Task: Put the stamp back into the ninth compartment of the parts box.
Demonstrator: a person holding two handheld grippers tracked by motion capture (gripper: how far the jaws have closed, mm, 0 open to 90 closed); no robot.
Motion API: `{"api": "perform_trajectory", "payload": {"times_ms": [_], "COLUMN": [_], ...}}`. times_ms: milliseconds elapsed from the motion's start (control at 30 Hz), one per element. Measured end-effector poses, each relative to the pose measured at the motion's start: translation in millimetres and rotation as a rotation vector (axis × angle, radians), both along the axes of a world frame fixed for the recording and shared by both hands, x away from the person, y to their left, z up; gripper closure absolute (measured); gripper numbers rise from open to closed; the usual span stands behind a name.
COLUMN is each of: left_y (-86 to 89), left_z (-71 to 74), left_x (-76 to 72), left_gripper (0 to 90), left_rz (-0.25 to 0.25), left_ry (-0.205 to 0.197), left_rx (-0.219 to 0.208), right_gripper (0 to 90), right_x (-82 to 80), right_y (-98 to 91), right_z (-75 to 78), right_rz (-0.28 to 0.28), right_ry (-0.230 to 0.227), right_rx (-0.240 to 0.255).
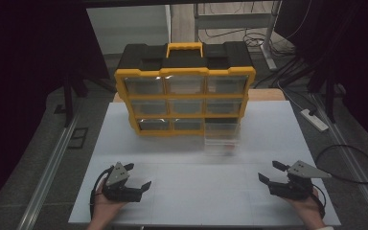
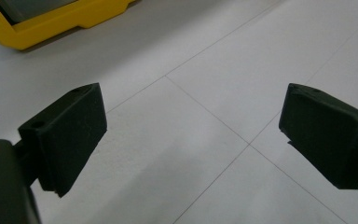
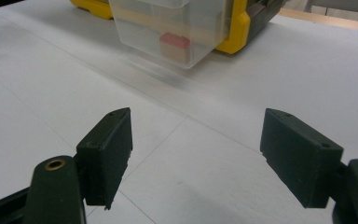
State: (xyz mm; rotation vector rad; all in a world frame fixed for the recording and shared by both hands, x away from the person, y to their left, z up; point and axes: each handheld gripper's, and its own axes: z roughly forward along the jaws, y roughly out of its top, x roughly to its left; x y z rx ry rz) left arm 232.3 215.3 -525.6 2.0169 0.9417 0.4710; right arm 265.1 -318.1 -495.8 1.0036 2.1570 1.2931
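Note:
A yellow and black organiser point(image 1: 184, 91) with several clear drawers stands upright at the back of the white table point(image 1: 196, 196). Its bottom right drawer point(image 1: 222, 139) is pulled out toward me. In the right gripper view that drawer point(image 3: 135, 28) holds a small block with a red top point(image 3: 175, 44). My left gripper point(image 1: 139, 175) rests low at the near left, open and with nothing between its jaws point(image 2: 193, 112). At the near right, my right gripper point(image 1: 268, 171) is open and empty too, and it points at the drawer point(image 3: 198, 126). A hand holds each one.
A corner of the organiser's yellow frame point(image 2: 51, 23) lies ahead of the left gripper. On the floor to the right are a white power strip point(image 1: 314, 120) and a looped black cable point(image 1: 350, 163). A metal rail point(image 1: 52, 163) runs along the table's left side.

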Motion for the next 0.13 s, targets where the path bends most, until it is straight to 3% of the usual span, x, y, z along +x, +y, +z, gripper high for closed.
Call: {"api": "perform_trajectory", "payload": {"times_ms": [133], "left_y": [0.0], "left_z": [-0.2], "left_x": [0.5], "left_gripper": [7.4], "left_rz": [-0.002], "left_ry": [0.000], "left_rx": [0.001], "right_gripper": [25.5], "right_x": [0.1], "right_y": [1.4], "right_z": [-0.5], "right_rz": [0.006], "right_ry": [-0.002], "right_rx": [-0.008]}}
